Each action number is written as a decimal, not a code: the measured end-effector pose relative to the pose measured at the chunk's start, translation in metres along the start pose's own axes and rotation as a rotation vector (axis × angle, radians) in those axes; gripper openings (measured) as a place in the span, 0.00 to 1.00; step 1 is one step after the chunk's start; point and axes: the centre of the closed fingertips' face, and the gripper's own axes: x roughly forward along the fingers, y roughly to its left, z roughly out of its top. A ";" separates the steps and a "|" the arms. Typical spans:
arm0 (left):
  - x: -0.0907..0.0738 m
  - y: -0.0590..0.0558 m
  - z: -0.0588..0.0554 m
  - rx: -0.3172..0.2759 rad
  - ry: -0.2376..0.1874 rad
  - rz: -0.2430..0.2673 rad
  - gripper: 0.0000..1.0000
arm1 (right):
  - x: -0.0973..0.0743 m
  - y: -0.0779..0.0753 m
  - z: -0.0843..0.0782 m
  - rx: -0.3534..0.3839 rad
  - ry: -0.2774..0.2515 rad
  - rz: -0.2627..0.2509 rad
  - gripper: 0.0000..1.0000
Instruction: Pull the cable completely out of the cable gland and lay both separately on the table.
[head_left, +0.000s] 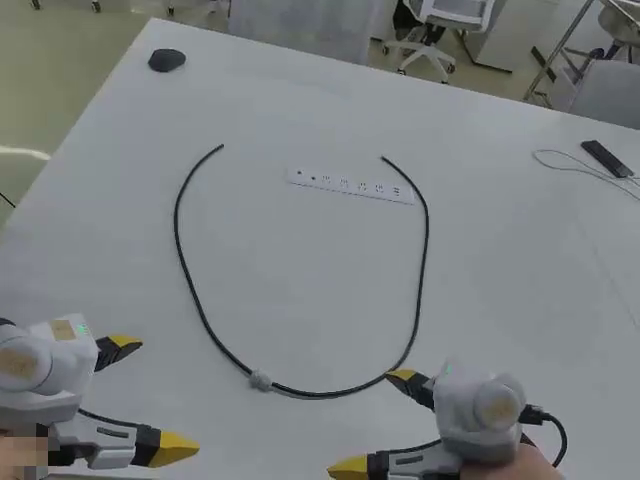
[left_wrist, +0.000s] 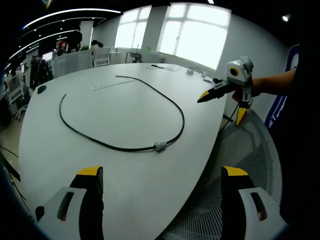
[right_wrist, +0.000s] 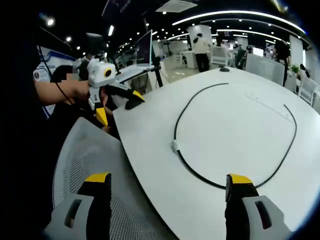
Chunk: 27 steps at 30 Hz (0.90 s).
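Note:
A long black cable (head_left: 190, 280) lies in a wide U on the white table (head_left: 300, 270), both ends pointing away from me. A small grey cable gland (head_left: 260, 380) sits threaded on it at the bottom of the curve. My left gripper (head_left: 150, 395) is open at the near left edge, empty, a short way left of the gland. My right gripper (head_left: 372, 421) is open at the near right, also empty, close to the cable's near bend. The left gripper view has the gland (left_wrist: 160, 146) ahead of the open left gripper (left_wrist: 162, 172). The right gripper view has the gland (right_wrist: 175, 146) above the open right gripper (right_wrist: 169, 178).
A white power strip (head_left: 350, 186) lies across the mouth of the U. A black mouse (head_left: 166, 60) rests at the far left, and a black remote (head_left: 607, 158) with a thin white wire at the far right. Office chairs stand beyond the table. A mesh chair seat (right_wrist: 85, 150) lies below the table's near edge.

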 end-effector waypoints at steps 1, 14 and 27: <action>0.000 0.000 0.000 -0.001 0.000 -0.001 0.98 | 0.000 0.000 0.000 0.000 0.000 0.000 0.96; 0.002 -0.003 -0.001 -0.005 0.014 -0.013 0.96 | 0.000 -0.003 0.002 0.009 -0.001 0.006 0.92; 0.004 -0.005 -0.002 0.004 0.025 -0.019 0.94 | -0.001 -0.004 -0.003 0.021 0.007 -0.003 0.89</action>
